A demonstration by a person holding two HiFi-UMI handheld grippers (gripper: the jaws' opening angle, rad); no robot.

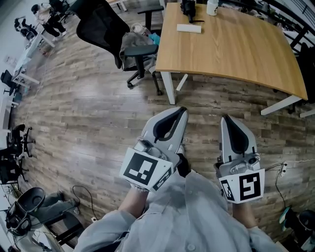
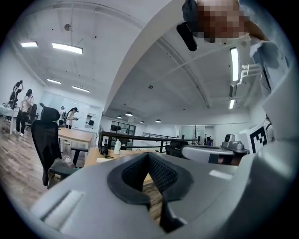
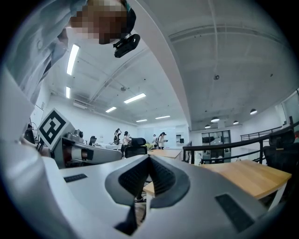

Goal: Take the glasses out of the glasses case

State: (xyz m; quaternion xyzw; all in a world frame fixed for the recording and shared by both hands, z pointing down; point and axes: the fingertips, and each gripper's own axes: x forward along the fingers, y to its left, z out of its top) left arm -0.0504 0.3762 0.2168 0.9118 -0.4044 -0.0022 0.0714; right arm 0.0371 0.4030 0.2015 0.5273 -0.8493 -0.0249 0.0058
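Left gripper (image 1: 182, 111) and right gripper (image 1: 225, 118), jaws closed together on nothing, hang side by side before the near edge of the table (image 1: 231, 47).

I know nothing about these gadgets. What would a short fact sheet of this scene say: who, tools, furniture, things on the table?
Who: a person in a grey top, on a wood floor
Tools: left gripper shut, nothing between its jaws; right gripper shut, nothing between its jaws
Ahead: wooden table, apart from both grippers
On the table: flat white box, black object, white bottle
Beside the table: black office chair, cloth on its seat
Glasses: none visible
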